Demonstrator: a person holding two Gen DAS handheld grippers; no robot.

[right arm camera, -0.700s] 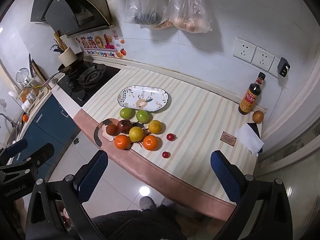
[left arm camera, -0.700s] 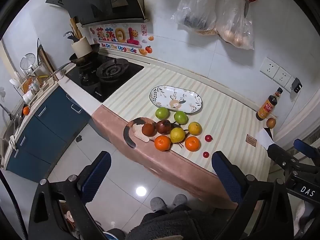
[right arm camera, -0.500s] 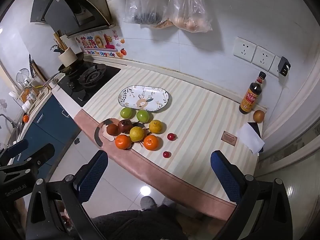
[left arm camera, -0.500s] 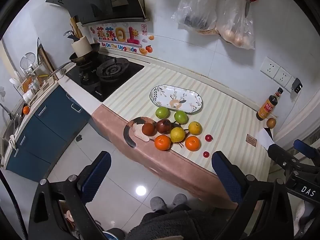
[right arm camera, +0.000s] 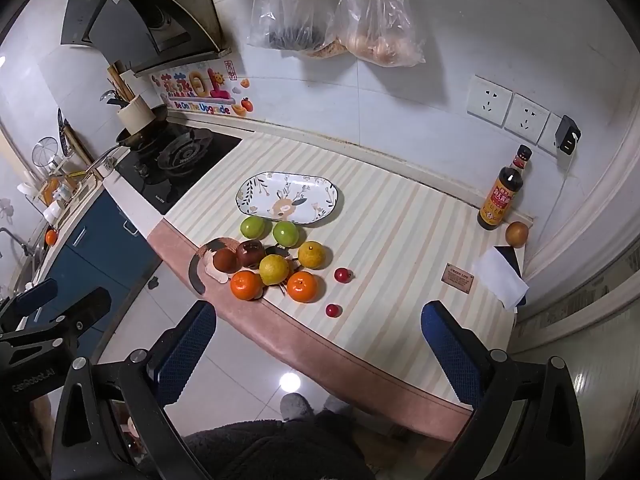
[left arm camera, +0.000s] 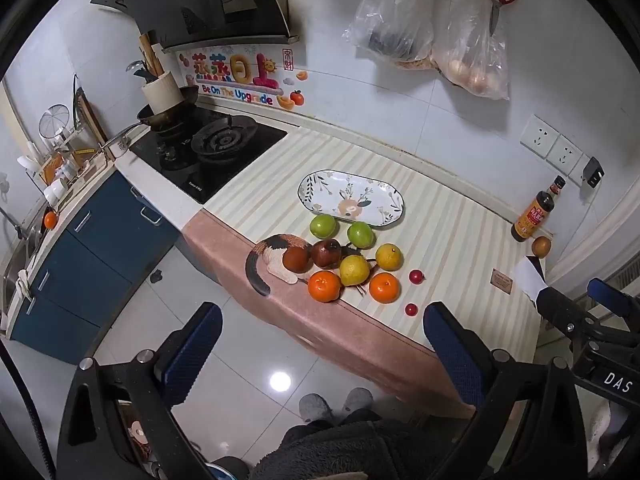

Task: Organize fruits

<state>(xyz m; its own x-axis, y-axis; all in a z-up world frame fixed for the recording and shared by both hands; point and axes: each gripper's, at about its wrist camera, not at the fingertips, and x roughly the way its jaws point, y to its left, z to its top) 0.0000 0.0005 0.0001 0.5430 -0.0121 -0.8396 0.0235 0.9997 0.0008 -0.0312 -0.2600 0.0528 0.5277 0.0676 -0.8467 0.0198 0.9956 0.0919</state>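
A cluster of fruit lies near the counter's front edge: two green apples (left arm camera: 324,226) (right arm camera: 253,227), two oranges (left arm camera: 325,286) (right arm camera: 302,286), yellow citrus (left arm camera: 354,270) (right arm camera: 274,269), dark red fruit (left arm camera: 327,252) (right arm camera: 250,253) and two small red ones (left arm camera: 416,276) (right arm camera: 343,275). Behind them sits an empty oval patterned plate (left arm camera: 376,190) (right arm camera: 316,188). My left gripper (left arm camera: 322,346) hangs open over the floor, well short of the counter. My right gripper (right arm camera: 318,342) is open too, above the counter's edge, with nothing between its fingers.
A gas hob (left arm camera: 208,152) with a pan lies left of the striped mat. A sauce bottle (right arm camera: 502,192), a brown fruit (right arm camera: 516,234) and a white paper (right arm camera: 500,280) stand at the right end. Plastic bags (left arm camera: 432,40) hang on the wall. The person's slippers (left arm camera: 336,404) show on the floor.
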